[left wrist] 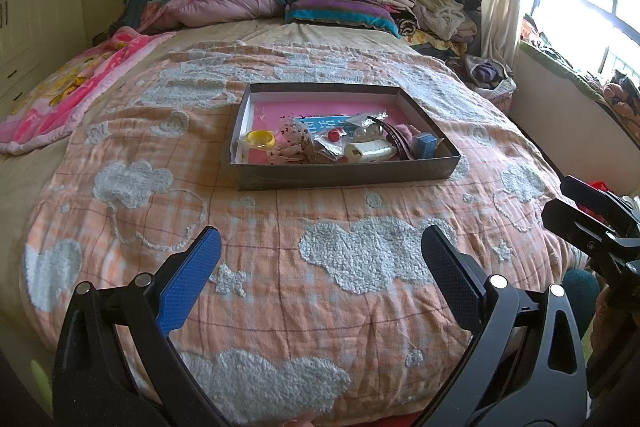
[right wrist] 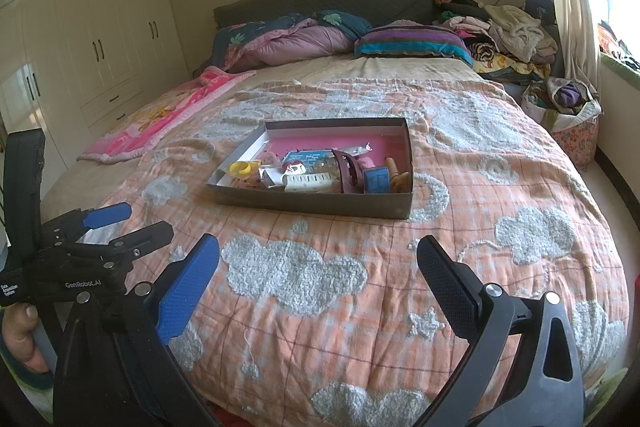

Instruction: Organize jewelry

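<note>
A shallow grey box with a pink floor lies on the bed; it also shows in the right wrist view. Inside are a yellow ring-shaped piece, a white hair clip, a dark headband, a small blue box, plastic packets and a patterned fabric piece. My left gripper is open and empty, hovering over the blanket well short of the box. My right gripper is open and empty, also short of the box. The left gripper appears at the left edge of the right wrist view.
The bed carries an orange checked blanket with white cloud tufts. Pillows and quilts lie at the headboard, a pink blanket at left. A clothes pile and basket stand at right, wardrobes at left.
</note>
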Demonstrator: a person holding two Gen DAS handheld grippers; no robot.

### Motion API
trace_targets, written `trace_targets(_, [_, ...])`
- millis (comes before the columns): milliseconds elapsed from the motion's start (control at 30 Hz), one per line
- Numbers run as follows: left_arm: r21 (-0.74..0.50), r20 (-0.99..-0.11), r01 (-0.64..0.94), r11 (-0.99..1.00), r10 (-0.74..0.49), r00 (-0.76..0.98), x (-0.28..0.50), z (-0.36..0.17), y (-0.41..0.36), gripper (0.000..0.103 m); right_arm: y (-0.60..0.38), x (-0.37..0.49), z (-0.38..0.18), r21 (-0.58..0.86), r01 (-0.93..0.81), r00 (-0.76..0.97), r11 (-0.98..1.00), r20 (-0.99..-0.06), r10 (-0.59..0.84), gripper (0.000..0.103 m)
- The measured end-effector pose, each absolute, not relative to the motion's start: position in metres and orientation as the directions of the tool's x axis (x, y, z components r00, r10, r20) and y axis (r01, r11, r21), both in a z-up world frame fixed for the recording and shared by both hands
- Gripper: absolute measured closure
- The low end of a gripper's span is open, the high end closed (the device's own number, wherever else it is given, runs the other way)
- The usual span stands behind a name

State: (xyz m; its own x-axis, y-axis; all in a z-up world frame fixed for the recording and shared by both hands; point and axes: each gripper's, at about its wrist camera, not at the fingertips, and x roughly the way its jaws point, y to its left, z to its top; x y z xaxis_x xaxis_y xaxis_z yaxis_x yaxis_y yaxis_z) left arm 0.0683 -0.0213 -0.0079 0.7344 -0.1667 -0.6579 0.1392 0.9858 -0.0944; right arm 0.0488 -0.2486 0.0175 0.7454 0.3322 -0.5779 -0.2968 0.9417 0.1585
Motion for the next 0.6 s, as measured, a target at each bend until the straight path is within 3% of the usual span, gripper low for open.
trace_targets(600, [-0.086,-0.670,0.139,0.987,-0.160,0.725,0.0703,-0.0120,-0.0248,0.009,-0.2551,0.0542,0.0144,0.149,-0.273,0.745,0.950,-0.592,0.308,0.004])
